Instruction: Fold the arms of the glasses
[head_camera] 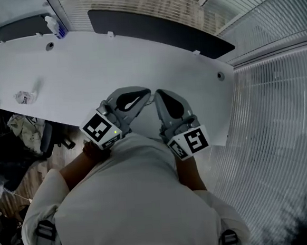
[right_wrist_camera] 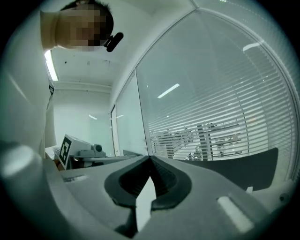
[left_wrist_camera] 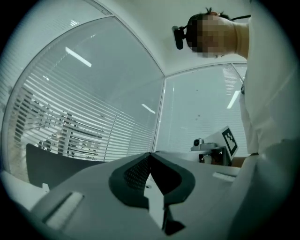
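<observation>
We find no words or numbers that we can read. The left cube (head_camera: 102,129) and the right cube (head_camera: 189,142) each show a black and white square sign made of blocks, not letters. The small bottle (head_camera: 55,26) at the far edge of the worktop (head_camera: 138,57), near its left corner, is too tiny for us to read.

Matt plastic left tool (head_camera: 145,93), smooth white table (head_camera: 127,63), cloth shirt (head_camera: 133,200)

White table (head_camera: 138,57) with crumpled wrapper (head_camera: 24,96) and small bottle (head_camera: 55,26) near its left end
</observation>
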Tool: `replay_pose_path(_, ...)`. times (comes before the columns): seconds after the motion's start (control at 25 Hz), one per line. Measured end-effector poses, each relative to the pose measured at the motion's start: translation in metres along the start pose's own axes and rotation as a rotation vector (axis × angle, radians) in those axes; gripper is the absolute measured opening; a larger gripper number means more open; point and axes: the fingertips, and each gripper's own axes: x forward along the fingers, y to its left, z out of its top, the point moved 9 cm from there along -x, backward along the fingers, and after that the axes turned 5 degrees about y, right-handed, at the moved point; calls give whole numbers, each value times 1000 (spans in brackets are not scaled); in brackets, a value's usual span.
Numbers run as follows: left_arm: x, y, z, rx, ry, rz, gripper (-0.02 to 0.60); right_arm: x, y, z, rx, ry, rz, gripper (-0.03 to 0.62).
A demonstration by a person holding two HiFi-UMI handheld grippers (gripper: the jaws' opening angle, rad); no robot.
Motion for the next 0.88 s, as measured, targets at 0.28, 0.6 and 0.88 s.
replay_pose_path(0.28, 4, 7, 5, 10, -12, -1, 3, 3, -6, 1, -16, 0, -4, 0)
replay_pose_path(0.6, 11, 9, 9, 18, -8, 0, 3, 4, -11, 5, -18, -10, 6, 0)
replay_pose_path(0.88, 14, 9, 13, 15, -7, -1, 3, 5, -14, 8, -24, -6, 3, 0)
